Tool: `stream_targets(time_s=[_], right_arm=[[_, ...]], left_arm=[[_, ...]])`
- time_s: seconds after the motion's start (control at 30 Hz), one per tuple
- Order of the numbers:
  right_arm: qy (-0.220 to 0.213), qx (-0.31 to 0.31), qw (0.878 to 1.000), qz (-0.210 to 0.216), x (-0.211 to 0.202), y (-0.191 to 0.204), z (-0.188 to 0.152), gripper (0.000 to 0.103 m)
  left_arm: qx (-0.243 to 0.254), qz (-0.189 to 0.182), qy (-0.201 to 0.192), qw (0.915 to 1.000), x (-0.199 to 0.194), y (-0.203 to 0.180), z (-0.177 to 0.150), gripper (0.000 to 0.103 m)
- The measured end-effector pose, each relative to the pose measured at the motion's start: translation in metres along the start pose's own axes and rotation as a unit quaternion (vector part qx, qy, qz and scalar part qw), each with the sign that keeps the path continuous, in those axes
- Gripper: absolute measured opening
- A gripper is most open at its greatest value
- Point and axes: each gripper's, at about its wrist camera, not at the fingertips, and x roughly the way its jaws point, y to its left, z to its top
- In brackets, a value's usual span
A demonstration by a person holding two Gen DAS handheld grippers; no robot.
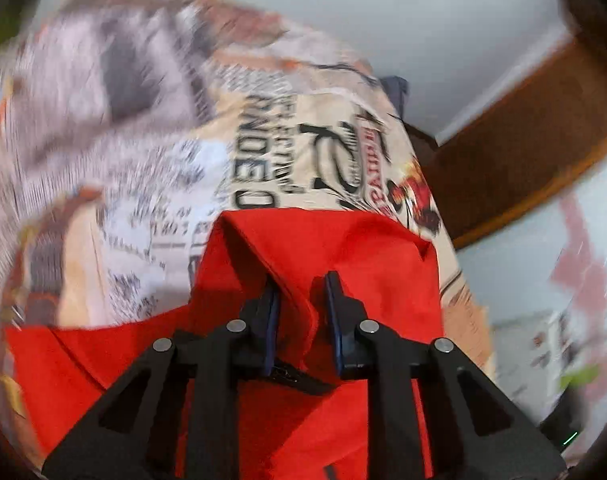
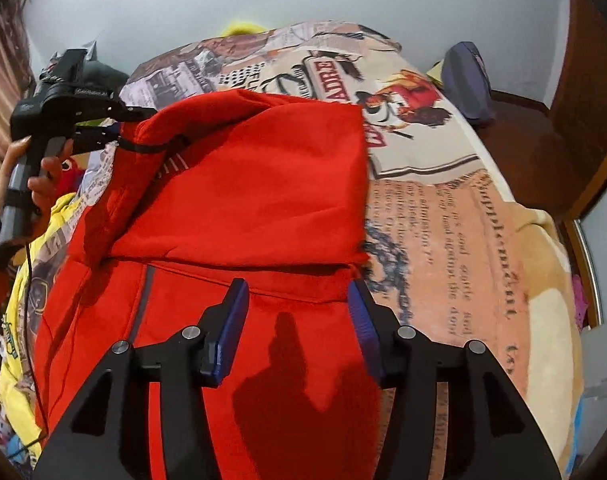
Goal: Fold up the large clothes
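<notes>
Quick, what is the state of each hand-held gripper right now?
Left hand-held gripper: closed on a fold of the red garment, lifting it.
Right hand-held gripper: open, holding nothing, above the garment.

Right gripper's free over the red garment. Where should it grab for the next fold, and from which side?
Probably the folded flap's right edge on the red garment, from the bed's bare right side. That edge lies flat and unobstructed; the left gripper already has the left end. The right gripper hangs open just short of it.

Motion smears the bedspread [image 1: 115, 128] in the left wrist view, its print unreadable. In the right wrist view the garment [image 2: 239, 184] hides the left gripper [image 2: 123, 128] tips, and the frame's bottom edge cuts the garment off.
</notes>
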Motion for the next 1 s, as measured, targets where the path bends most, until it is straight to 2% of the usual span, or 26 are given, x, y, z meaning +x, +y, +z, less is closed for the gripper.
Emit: stream_targets(time_s=[0.07,0.1,0.13,0.23,0.27,0.4,0.5,0.57,0.6,0.67,0.73,0.77,0.9,1.0], right_arm=[[-0.007,0.006,1.0,-0.008,-0.008,-0.004,-0.001,0.048],[-0.009,0.01,1.0,-0.009,-0.011,-0.006,-0.001,0.048],[-0.011,0.013,1.0,-0.009,-0.015,-0.007,-0.001,0.048],[-0.023,0.023,0.999,-0.006,-0.031,-0.007,-0.002,0.048],[-0.028,0.023,0.999,-0.005,-0.039,-0.005,-0.004,0.048],[-0.037,0.009,0.999,0.001,-0.057,0.002,-0.007,0.048],[-0.034,0.0,0.999,-0.004,-0.065,0.008,-0.012,0.048],[-0.029,-0.002,1.0,-0.003,-0.066,0.01,-0.014,0.048],[-0.026,-0.004,1.0,-0.003,-0.066,0.011,-0.015,0.048],[-0.021,-0.007,1.0,-0.004,-0.066,0.013,-0.016,0.048],[-0.017,-0.01,1.0,-0.004,-0.063,0.016,-0.015,0.048],[-0.015,-0.009,1.0,-0.002,-0.061,0.017,-0.014,0.048],[-0.011,-0.001,1.0,0.008,-0.051,0.022,-0.008,0.048],[-0.001,0.009,1.0,0.018,-0.038,0.028,-0.003,0.048]], left_arm=[[0.075,0.018,-0.009,0.997,-0.013,-0.039,-0.014,0.011],[0.103,0.021,-0.009,0.9944,-0.018,-0.053,-0.021,0.001],[0.149,0.023,-0.012,0.9886,-0.026,-0.079,-0.036,0.001],[0.232,0.033,-0.013,0.9722,-0.034,-0.123,-0.076,0.001],[0.26,0.04,-0.005,0.9647,-0.031,-0.136,-0.098,0.001],[0.295,0.052,0.044,0.9532,-0.008,-0.143,-0.159,0.001],[0.302,0.083,0.074,0.9469,0.009,-0.136,-0.2,0.002],[0.294,0.092,0.076,0.9483,0.007,-0.128,-0.218,0.005],[0.29,0.094,0.063,0.9502,0.001,-0.125,-0.223,0.01],[0.273,0.075,0.059,0.9574,-0.015,-0.117,-0.229,0.02],[0.249,0.062,0.054,0.9651,-0.032,-0.108,-0.233,0.045],[0.236,0.063,0.043,0.9688,-0.045,-0.1,-0.235,0.049],[0.203,0.074,0.024,0.9761,-0.08,-0.076,-0.241,0.05],[0.159,0.085,0.008,0.9837,-0.105,-0.04,-0.233,0.05]])
